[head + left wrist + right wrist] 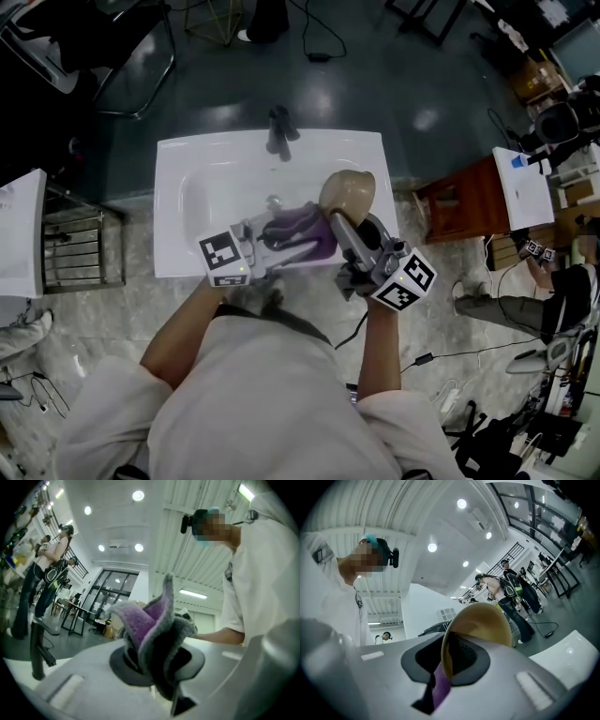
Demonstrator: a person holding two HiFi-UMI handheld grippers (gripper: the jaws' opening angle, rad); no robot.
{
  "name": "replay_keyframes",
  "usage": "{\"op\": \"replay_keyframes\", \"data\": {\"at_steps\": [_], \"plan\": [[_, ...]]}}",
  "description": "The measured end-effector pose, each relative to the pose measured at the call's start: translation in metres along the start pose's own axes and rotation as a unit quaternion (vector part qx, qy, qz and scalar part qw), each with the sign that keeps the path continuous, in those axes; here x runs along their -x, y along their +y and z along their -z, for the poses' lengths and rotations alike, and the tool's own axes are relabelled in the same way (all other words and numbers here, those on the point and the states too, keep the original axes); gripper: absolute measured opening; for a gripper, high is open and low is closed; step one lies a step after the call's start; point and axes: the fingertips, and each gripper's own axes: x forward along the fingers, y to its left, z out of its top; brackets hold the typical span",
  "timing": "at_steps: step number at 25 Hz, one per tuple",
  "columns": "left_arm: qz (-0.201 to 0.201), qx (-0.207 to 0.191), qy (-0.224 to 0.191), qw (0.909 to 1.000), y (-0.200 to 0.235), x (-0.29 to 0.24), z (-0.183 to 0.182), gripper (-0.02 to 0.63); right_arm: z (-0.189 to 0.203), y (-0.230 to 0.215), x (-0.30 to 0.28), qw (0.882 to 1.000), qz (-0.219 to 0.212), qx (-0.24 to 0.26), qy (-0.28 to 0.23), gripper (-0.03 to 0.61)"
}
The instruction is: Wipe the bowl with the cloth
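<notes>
Over the white sink in the head view, a tan bowl is tilted on its side. My right gripper is shut on its rim. In the right gripper view the bowl's edge sits pinched between the jaws, and a bit of purple cloth shows below it. My left gripper is shut on a bunched purple and grey cloth, which lies right beside the bowl. In the left gripper view the cloth fills the space between the jaws.
A dark faucet stands at the sink's back edge and also shows as a faucet at the left of the left gripper view. A wooden cabinet is to the right and a wire rack to the left. People stand in the background.
</notes>
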Motion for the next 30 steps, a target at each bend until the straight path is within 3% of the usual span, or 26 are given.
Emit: {"op": "replay_keyframes", "data": {"at_steps": [3, 5, 9, 16, 21, 24, 30], "plan": [[-0.027, -0.065, 0.038, 0.9968, 0.002, -0.003, -0.005, 0.072, 0.008, -0.014, -0.001, 0.998, 0.045, 0.033, 0.037, 0.028], [-0.047, -0.109, 0.064, 0.9909, 0.004, -0.007, -0.011, 0.072, 0.016, -0.027, 0.0, 0.993, 0.078, 0.051, 0.072, 0.027], [-0.06, -0.176, 0.119, 0.9753, 0.007, -0.013, -0.012, 0.072, 0.019, -0.036, 0.005, 0.988, 0.103, 0.058, 0.099, 0.026], [-0.084, -0.28, 0.217, 0.9315, 0.017, -0.013, -0.002, 0.072, 0.051, -0.043, 0.013, 0.957, 0.134, 0.102, 0.238, 0.025], [-0.099, -0.342, 0.227, 0.9065, 0.017, -0.017, -0.008, 0.072, 0.075, -0.034, 0.019, 0.949, 0.101, 0.063, 0.29, 0.025], [-0.097, -0.353, 0.224, 0.9033, 0.018, -0.02, -0.012, 0.072, 0.086, -0.025, 0.018, 0.943, 0.083, 0.055, 0.317, 0.025], [-0.106, -0.32, 0.181, 0.9238, 0.026, -0.024, -0.025, 0.072, 0.097, -0.008, 0.016, 0.939, 0.037, 0.044, 0.34, 0.025]]}}
